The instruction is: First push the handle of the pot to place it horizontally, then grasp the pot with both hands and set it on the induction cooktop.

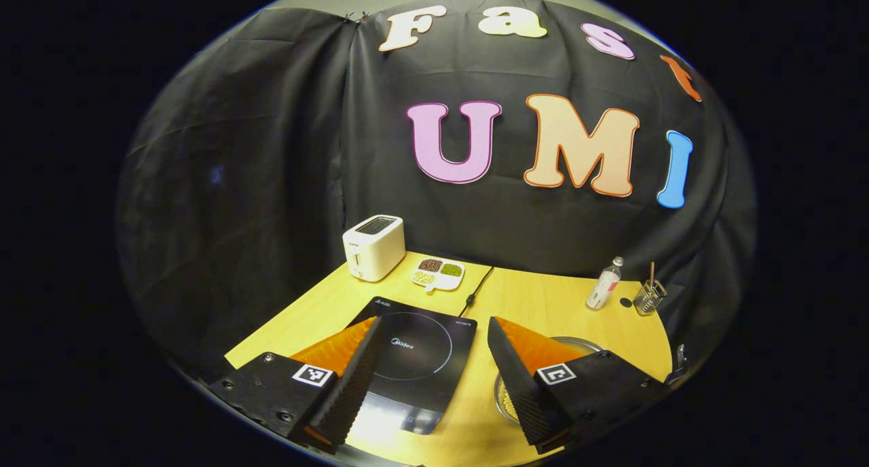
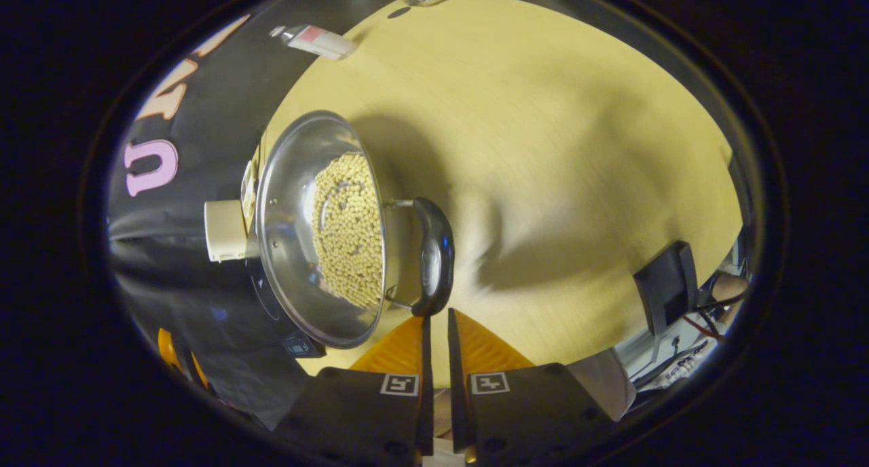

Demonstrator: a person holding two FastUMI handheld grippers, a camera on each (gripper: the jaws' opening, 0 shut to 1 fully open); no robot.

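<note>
In the right gripper view a steel pot holding pale beans stands on the wooden table. Its black handle faces my right gripper. That gripper is shut with nothing between its fingers, and its tips rest at the handle's near end. The black induction cooktop lies just beyond the pot. In the left gripper view my left gripper stands open above the induction cooktop. The pot's rim peeks out behind that gripper's right finger.
At the back of the table stand a white toaster, a sectioned dish of beans, a plastic bottle and a wire utensil holder. A cord runs from the cooktop. A black stand sits at the table's edge.
</note>
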